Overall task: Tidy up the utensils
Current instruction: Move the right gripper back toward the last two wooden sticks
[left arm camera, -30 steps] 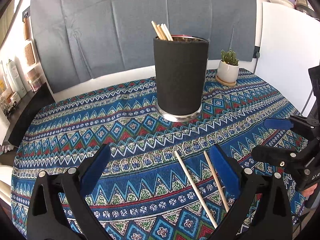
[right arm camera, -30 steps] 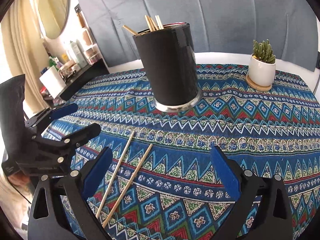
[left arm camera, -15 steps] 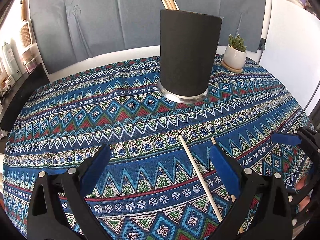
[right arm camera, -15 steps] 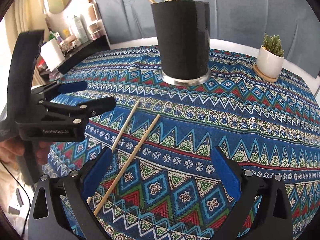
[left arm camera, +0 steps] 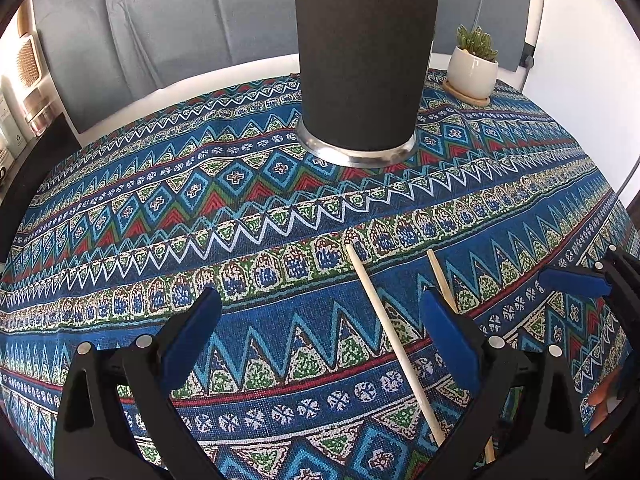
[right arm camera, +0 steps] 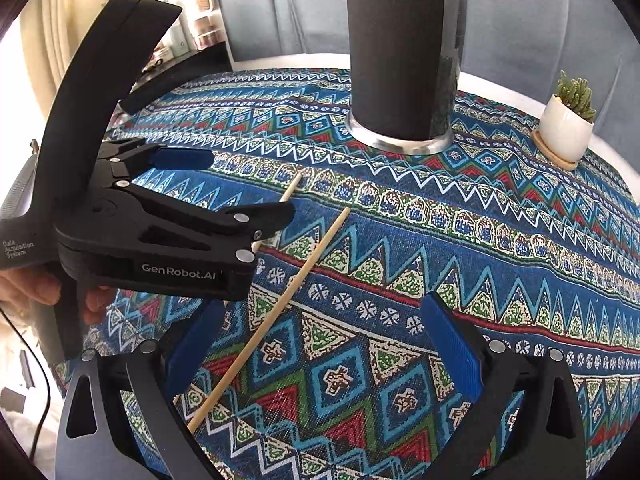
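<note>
Two chopsticks lie loose on the patterned cloth (left arm camera: 120, 216), side by side, near the front edge and well short of the black holder (left arm camera: 364, 60). Their long axes run from you toward the holder. Your left gripper (left arm camera: 320, 340) hangs released, and the pale chopstick (left arm camera: 394, 340) lies between its fingers, nearer the right one. Your right gripper (right arm camera: 320, 344) is also spread and empty; the tan chopstick (right arm camera: 276, 308) lies inside its left finger.
</note>
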{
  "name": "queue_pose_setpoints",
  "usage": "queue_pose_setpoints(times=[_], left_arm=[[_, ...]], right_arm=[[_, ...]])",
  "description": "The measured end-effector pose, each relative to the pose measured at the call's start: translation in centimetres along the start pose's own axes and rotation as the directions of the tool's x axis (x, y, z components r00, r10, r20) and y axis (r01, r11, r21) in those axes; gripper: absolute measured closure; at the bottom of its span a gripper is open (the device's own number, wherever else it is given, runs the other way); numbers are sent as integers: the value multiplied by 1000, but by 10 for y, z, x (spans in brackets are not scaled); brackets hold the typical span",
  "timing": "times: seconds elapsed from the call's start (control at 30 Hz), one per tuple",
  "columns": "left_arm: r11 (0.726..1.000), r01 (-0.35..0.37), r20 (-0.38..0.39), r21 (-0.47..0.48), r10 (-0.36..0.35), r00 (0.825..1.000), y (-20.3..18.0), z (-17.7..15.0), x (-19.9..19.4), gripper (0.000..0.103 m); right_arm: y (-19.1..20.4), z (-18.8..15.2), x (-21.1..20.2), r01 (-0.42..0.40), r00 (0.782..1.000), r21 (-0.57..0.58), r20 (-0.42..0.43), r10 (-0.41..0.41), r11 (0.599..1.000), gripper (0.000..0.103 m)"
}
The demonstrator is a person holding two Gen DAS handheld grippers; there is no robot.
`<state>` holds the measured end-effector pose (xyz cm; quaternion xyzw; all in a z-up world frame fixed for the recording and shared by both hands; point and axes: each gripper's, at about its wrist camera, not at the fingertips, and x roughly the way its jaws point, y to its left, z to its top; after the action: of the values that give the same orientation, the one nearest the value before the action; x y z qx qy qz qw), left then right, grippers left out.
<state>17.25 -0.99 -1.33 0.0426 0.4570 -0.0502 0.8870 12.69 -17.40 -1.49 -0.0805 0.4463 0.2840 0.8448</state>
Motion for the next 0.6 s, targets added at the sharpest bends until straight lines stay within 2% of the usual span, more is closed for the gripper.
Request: queue_pose_setpoints(times=[0.1, 0.2, 0.27, 0.47, 0.6], left_arm=[[1000, -13, -33, 17, 14, 999, -4, -2, 8, 6], [999, 10, -55, -30, -12, 998, 0, -3, 12, 6], [1000, 3, -58, -29, -5, 998, 1, -3, 13, 5], [999, -6, -66, -44, 3, 998, 5, -15, 4, 5], [1000, 6, -57, -25, -7, 998, 8, -32, -7, 5]], right_arm=[[0, 0, 6, -3, 1000, -5, -25, 2, 1000, 9], [0, -4, 13, 42, 998, -1, -48, -42, 999, 9], [4, -6, 14, 84, 995, -28, -56, -86, 996, 8], [-11, -12, 9, 102, 991, 6, -86, -101, 995, 8], [-21, -10, 10, 80, 991, -17, -107, -82, 997, 7]])
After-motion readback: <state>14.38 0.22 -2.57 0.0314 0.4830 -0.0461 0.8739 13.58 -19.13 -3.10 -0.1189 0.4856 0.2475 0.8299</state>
